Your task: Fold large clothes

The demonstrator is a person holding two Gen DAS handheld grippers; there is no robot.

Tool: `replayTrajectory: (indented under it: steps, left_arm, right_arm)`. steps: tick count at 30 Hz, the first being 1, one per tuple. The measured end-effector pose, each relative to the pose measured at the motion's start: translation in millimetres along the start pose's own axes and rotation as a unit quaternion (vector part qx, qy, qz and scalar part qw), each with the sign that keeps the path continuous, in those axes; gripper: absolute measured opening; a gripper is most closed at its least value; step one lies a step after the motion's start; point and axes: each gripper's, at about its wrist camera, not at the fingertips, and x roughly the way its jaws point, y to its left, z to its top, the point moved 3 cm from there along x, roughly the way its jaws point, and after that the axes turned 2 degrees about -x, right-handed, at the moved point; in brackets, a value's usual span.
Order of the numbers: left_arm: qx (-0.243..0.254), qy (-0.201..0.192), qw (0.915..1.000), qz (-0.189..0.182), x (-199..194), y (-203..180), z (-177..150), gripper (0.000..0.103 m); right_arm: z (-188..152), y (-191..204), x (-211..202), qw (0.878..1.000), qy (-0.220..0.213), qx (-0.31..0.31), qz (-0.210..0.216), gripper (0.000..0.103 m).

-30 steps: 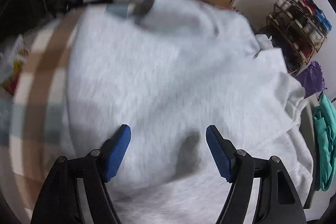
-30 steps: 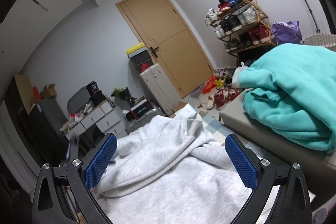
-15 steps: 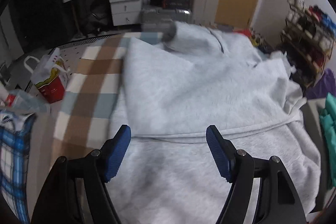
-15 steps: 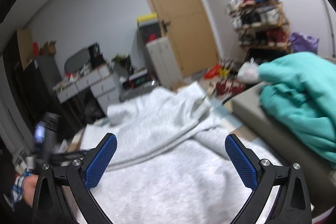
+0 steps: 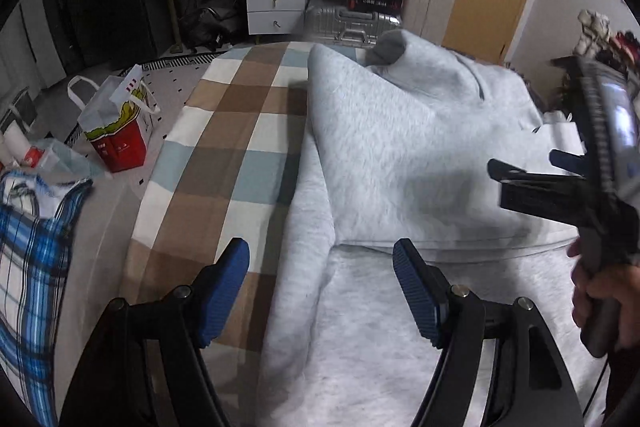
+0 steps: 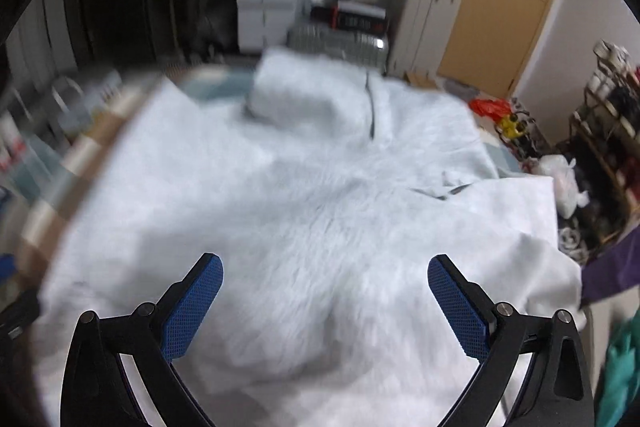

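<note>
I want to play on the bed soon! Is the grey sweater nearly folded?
Not yet. One side of the grey sweater is already folded over. Both the left gripper and right gripper are open above it, holding nothing. More folds remain; it covers most of the checked blanket.

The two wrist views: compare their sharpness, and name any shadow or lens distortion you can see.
Left wrist view: mostly sharp; the grey sweatshirt carries a soft dark shadow beside the right gripper, itself slightly blurred; the fisheye lens bends the checked bedcover. Right wrist view: motion-smeared throughout, sweatshirt and background furniture streaky, only the gripper's own blue fingertips crisp; black vignette in the corners.
</note>
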Motion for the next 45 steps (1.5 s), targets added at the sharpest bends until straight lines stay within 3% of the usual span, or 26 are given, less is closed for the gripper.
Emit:
replayTrajectory:
  steps: [3,4,6,9,13,15,18,19,21,22,24,29,31,34,35,38,41,43,45]
  left_arm:
    - [0.003,-0.012,0.9999,0.010,-2,-1,3,0.070]
    - [0.005,-0.013,0.9999,0.010,-2,-2,4,0.070]
    - [0.009,-0.015,0.9998,0.008,-1,-6,4,0.070]
    - [0.022,-0.018,0.9996,-0.003,4,-16,6,0.070]
    - [0.054,-0.022,0.9982,-0.009,17,-42,14,0.070]
    - [0.064,-0.021,0.9977,-0.008,21,-53,15,0.070]
    - [0.071,-0.008,0.9974,0.005,31,-61,14,0.070]
    - [0.072,0.001,0.9974,0.010,35,-62,13,0.070]
    - [0.072,0.013,0.9971,0.021,43,-61,10,0.070]
    - [0.073,0.012,0.9968,0.029,45,-60,9,0.070]
    - [0.080,0.006,0.9958,0.045,46,-62,9,0.070]
    - [0.097,-0.012,0.9939,0.051,40,-68,10,0.070]
    - [0.104,-0.001,0.9927,0.061,47,-67,6,0.070]
    - [0.118,0.011,0.9896,0.082,57,-68,-1,0.071]
    - [0.128,0.006,0.9880,0.087,56,-71,-2,0.071]
    - [0.134,0.007,0.9869,0.090,54,-72,-1,0.072]
    - [0.115,0.009,0.9906,0.073,54,-66,0,0.073]
    - [0.118,0.010,0.9904,0.071,54,-66,0,0.073]
    - [0.125,0.008,0.9894,0.074,54,-69,-1,0.073]
  right_arm:
    - [-11,-4,28,0.999,0.036,0.005,-0.016,0.103]
    - [-21,-4,44,0.997,0.073,0.003,-0.005,0.103]
    - [-28,-15,39,0.997,0.067,0.021,0.024,0.103]
    - [-31,-38,29,0.997,0.071,0.025,0.030,0.102]
    - [-28,-102,3,0.998,0.024,0.054,-0.029,0.103]
    - [-34,-132,7,0.995,0.042,0.069,-0.063,0.103]
    - [-60,-166,33,0.987,0.104,0.086,-0.090,0.103]
    - [-73,-170,44,0.984,0.131,0.086,-0.081,0.103]
    - [-81,-183,38,0.985,0.113,0.129,-0.033,0.103]
    - [-82,-187,39,0.983,0.126,0.135,-0.016,0.103]
    - [-77,-191,28,0.986,0.120,0.110,-0.027,0.102]
    - [-56,-189,-17,0.996,0.017,0.085,-0.014,0.103]
    - [-61,-187,-6,0.995,0.035,0.089,-0.014,0.103]
    - [-88,-179,28,0.990,0.110,0.083,-0.024,0.103]
    - [-85,-181,26,0.993,0.076,0.093,-0.022,0.103]
    - [-83,-173,21,0.992,0.090,0.079,-0.023,0.103]
    - [-60,-161,-9,0.997,0.023,0.067,0.011,0.103]
    - [-52,-151,-20,0.997,0.001,0.068,0.037,0.103]
    - [-55,-139,-7,0.997,0.029,0.055,0.050,0.103]
